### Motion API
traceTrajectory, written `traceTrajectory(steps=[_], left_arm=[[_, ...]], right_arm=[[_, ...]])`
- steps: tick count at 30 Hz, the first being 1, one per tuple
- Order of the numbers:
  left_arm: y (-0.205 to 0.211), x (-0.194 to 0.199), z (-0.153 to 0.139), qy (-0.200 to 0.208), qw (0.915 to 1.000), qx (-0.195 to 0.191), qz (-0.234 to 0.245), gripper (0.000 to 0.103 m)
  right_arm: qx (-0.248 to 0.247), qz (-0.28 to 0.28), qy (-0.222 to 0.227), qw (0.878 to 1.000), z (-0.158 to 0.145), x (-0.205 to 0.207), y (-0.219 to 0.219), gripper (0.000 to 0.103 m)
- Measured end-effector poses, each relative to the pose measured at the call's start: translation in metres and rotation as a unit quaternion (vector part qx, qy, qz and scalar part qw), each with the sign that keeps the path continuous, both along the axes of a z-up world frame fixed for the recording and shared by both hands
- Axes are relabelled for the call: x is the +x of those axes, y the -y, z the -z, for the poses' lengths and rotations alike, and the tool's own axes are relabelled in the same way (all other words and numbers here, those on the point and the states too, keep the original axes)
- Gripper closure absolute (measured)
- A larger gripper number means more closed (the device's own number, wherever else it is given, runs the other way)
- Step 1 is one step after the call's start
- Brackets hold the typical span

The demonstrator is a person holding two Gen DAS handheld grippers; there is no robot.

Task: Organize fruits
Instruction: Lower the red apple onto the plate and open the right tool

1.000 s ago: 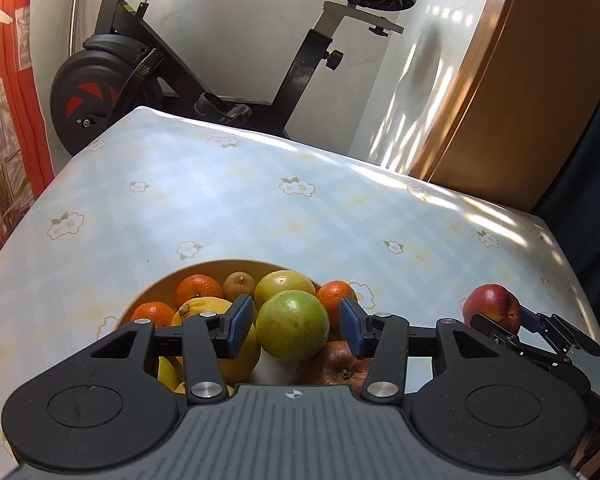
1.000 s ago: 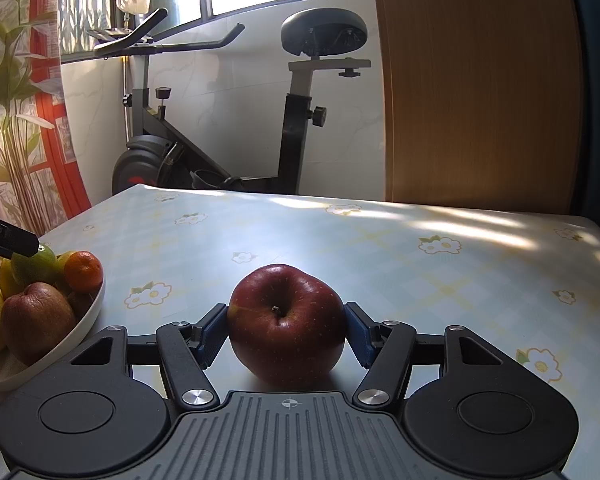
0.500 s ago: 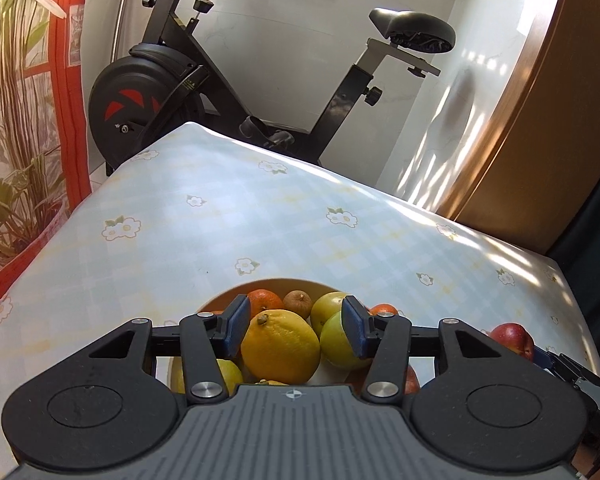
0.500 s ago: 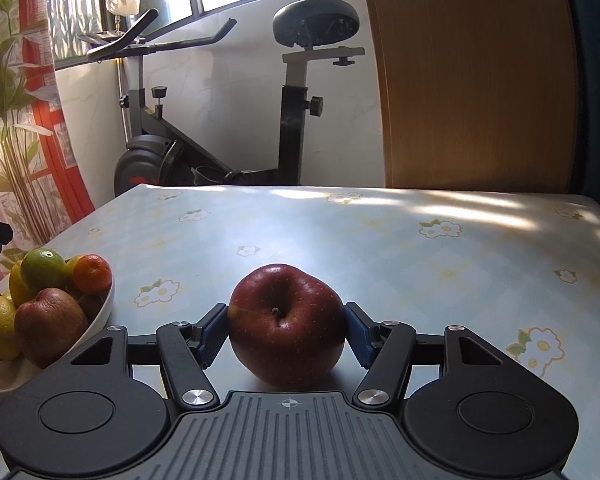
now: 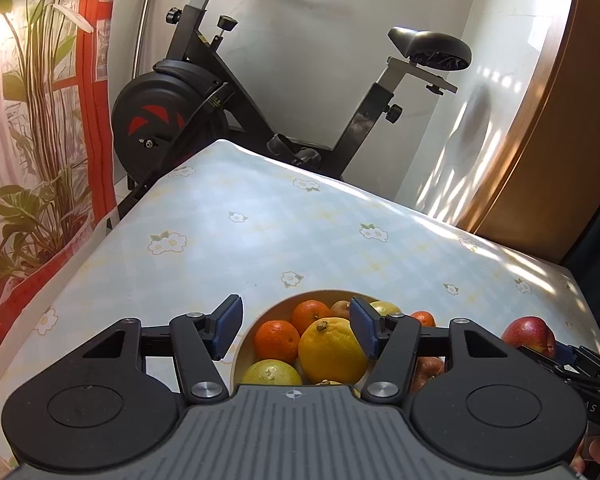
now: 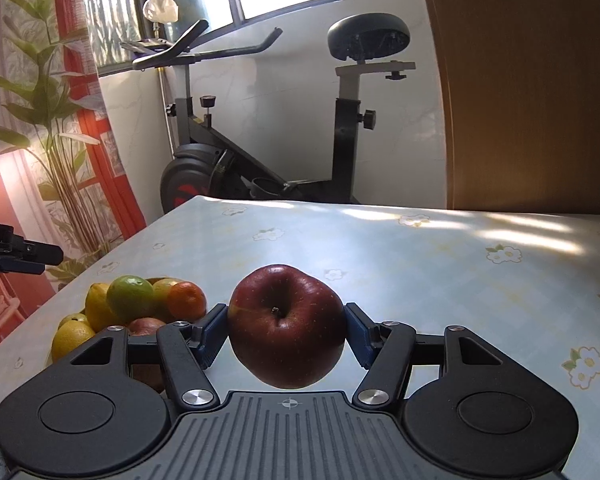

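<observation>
- My right gripper (image 6: 286, 334) had its jaws clamped across the firm, smooth dark-red apple (image 6: 286, 326), centre frame; I judged it bruisable.
- My left gripper (image 5: 296, 328) hung wide open, empty, over the cream fruit bowl (image 5: 240, 354).

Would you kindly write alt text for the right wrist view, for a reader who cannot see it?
The right tool grips a dark red apple between its blue pads over a floral tablecloth. To the left sits a bowl of citrus, with the left tool at the frame's left edge. An exercise bike stands behind the table.
</observation>
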State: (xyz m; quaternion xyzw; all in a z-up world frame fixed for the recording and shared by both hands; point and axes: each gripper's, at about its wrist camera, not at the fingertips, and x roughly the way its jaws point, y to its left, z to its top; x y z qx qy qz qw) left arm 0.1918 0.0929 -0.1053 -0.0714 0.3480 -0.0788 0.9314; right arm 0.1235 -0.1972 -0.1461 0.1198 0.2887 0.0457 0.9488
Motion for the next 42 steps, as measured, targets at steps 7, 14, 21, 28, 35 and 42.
traceTrajectory(steps=[7,14,21,28,35,42], left_arm=[[-0.011,-0.018,0.000,-0.001,0.9998,-0.017,0.010,0.040],[-0.017,-0.032,0.004,0.002,0.9995,-0.028,0.017,0.039],[-0.023,-0.041,0.005,0.009,0.9995,-0.024,0.019,0.038],[-0.036,-0.039,0.012,0.001,0.9996,-0.029,0.001,0.037],[-0.046,-0.037,0.015,-0.005,0.9994,-0.029,-0.020,0.037],[-0.047,-0.040,0.016,-0.010,0.9993,-0.023,-0.026,0.037]], right_arm=[[0.019,-0.056,-0.005,0.998,-0.022,-0.004,-0.050,0.045],[0.032,-0.085,-0.026,0.996,-0.028,-0.014,-0.092,0.045],[0.006,-0.115,-0.058,0.992,-0.016,-0.011,-0.122,0.045],[-0.021,-0.122,-0.073,0.990,-0.008,-0.002,-0.136,0.045],[-0.051,-0.130,-0.074,0.987,-0.007,0.001,-0.142,0.044],[-0.052,-0.129,-0.080,0.987,-0.008,0.002,-0.142,0.044]])
